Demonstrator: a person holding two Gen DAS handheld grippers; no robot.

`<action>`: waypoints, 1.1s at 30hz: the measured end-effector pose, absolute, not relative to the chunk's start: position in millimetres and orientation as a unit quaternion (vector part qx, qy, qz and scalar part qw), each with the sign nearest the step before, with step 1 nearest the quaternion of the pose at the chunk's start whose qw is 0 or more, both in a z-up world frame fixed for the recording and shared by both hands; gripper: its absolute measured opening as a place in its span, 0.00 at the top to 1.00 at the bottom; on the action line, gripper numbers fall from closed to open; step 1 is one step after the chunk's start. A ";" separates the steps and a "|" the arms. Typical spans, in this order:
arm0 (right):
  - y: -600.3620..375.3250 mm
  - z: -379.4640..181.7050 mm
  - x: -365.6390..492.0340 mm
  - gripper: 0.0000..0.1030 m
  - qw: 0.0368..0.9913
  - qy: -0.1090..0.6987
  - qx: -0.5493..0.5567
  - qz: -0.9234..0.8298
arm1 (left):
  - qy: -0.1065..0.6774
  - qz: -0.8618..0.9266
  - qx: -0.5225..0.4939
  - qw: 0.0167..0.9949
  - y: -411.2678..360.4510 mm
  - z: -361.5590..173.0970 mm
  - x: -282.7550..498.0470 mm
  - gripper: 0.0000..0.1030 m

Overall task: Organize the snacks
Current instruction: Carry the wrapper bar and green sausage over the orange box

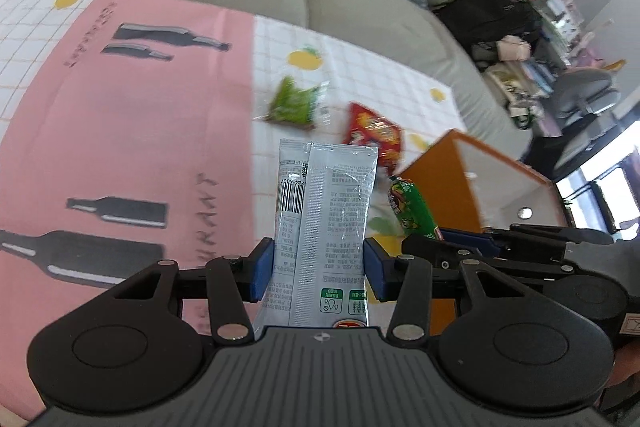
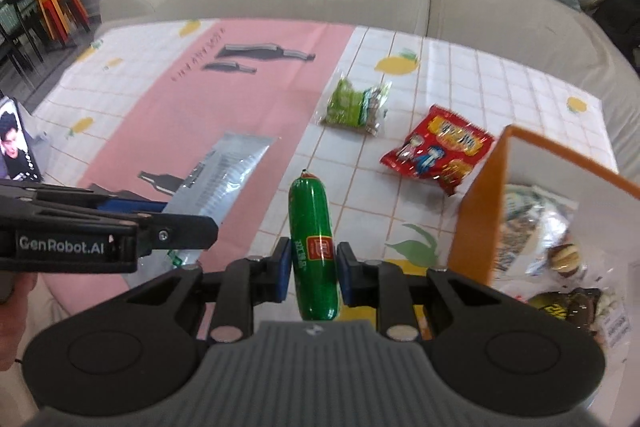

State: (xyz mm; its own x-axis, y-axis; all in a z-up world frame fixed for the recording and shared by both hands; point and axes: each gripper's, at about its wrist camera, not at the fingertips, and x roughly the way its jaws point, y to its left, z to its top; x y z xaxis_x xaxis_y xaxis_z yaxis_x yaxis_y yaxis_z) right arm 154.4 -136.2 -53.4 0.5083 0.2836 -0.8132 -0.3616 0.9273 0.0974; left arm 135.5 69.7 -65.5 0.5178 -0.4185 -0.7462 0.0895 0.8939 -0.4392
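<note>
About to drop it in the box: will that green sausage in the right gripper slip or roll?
The green sausage is round and glossy, so it may slip in the right gripper, whose pads clamp only its middle. It probably stays stiff, since both ends stick out unbent. Released, it could roll inside the orange box.

Ahead of your right hand-held gripper (image 2: 311,269), two snack packets (image 2: 356,103) (image 2: 438,153) lie on the desk (image 2: 500,75). The box (image 2: 480,215) stands to its right, your left hand-held gripper (image 2: 172,223) to its left.
</note>
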 end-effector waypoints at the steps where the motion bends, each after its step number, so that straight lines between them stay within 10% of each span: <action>1: -142.2 -47.6 151.1 0.79 0.870 0.456 -0.037 0.185 | 0.465 -0.154 -0.177 0.854 65.9 -60.8 134.7 0.48; 33: -350.6 -27.6 129.0 0.79 0.881 0.462 -0.101 0.019 | 0.487 -0.348 -0.028 0.801 -190.1 -30.4 181.2 0.48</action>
